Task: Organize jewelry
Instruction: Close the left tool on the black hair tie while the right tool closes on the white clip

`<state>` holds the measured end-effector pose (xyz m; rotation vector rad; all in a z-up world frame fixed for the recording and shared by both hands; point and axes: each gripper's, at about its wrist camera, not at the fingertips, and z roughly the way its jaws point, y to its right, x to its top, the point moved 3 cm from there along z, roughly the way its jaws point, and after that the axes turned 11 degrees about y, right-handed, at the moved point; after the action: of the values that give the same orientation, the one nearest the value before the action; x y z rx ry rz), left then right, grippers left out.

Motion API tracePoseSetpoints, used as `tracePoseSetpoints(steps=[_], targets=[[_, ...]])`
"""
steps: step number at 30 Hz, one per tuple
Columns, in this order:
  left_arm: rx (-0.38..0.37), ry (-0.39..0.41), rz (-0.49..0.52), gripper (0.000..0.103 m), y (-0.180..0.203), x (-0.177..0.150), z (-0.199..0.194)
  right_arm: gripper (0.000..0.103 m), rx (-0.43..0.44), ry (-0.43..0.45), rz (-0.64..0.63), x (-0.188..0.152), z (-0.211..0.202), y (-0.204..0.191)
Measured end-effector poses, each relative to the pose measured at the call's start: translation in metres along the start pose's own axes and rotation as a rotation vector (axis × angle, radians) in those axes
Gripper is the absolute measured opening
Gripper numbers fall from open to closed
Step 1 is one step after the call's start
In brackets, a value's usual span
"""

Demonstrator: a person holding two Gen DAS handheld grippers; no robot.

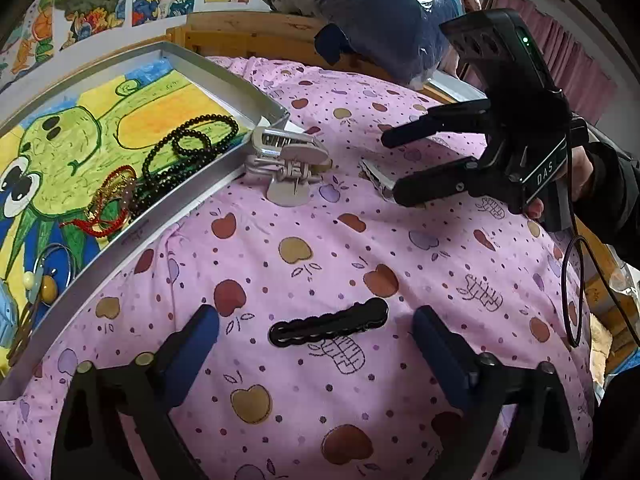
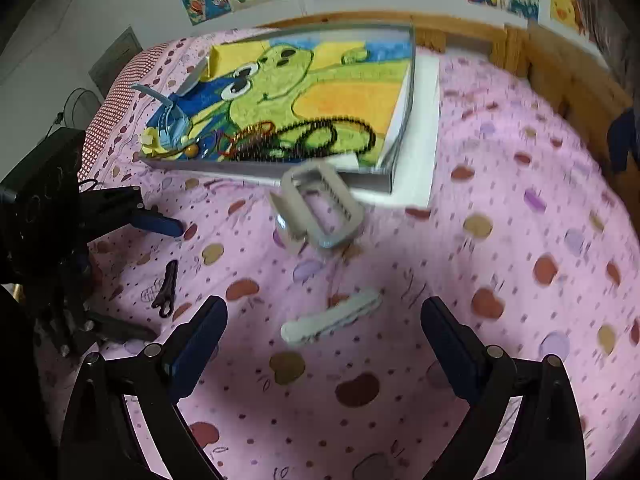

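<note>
Left wrist view takes in most of the bed: a pink bedspread (image 1: 320,240) printed with apples, running up to a wooden bed frame (image 1: 248,28) at the far edge. On its left side lies a shallow grey tray (image 1: 224,76) lined with a frog drawing, its raised near rim cutting diagonally across the cover. Inside the tray are a long string of black beads (image 1: 180,152), a red bracelet (image 1: 108,204) beside them, and further down a few pieces too blurred to name.

Just outside the tray's near corner, touching its rim, sits a beige claw clip (image 1: 286,164). Beyond that the cover is open and flat.

The right gripper (image 1: 390,168), held in a hand (image 1: 576,176), has its fingers spread wide, and a pale flat hair clip (image 2: 332,318) lies on the cover between its fingertips, ungripped as far as I can see. The left gripper (image 1: 316,328) is likewise wide open and holds nothing; a small black hair clip (image 1: 330,326) lies on the cover between its fingertips, with clear cloth on every side.
</note>
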<state>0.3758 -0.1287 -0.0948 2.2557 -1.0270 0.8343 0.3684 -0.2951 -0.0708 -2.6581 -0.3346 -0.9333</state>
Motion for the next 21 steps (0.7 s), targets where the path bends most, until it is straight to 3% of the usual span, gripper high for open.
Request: tracePoseSetpoints(steps=[2,5,8,17,21], targets=[[-0.016,-0.008,0.001,0.083,0.001,-0.001,0.002,0.092,0.012,-0.009,0.027,-0.003,0.001,0.001],[-0.04,-0.021,0.007,0.066,0.003,-0.002,0.006,0.077,0.036,-0.02,0.089,-0.007,0.004,0.004],[-0.059,-0.03,0.014,0.057,0.005,-0.003,0.009,0.068,0.042,-0.03,0.143,-0.009,0.009,0.006],[-0.098,-0.11,-0.032,0.057,0.0,-0.004,0.025,0.068,0.045,-0.038,0.323,-0.009,0.021,0.015],[-0.094,-0.109,-0.021,0.057,0.002,-0.003,0.026,0.068,0.04,-0.038,0.351,-0.01,0.022,0.015]])
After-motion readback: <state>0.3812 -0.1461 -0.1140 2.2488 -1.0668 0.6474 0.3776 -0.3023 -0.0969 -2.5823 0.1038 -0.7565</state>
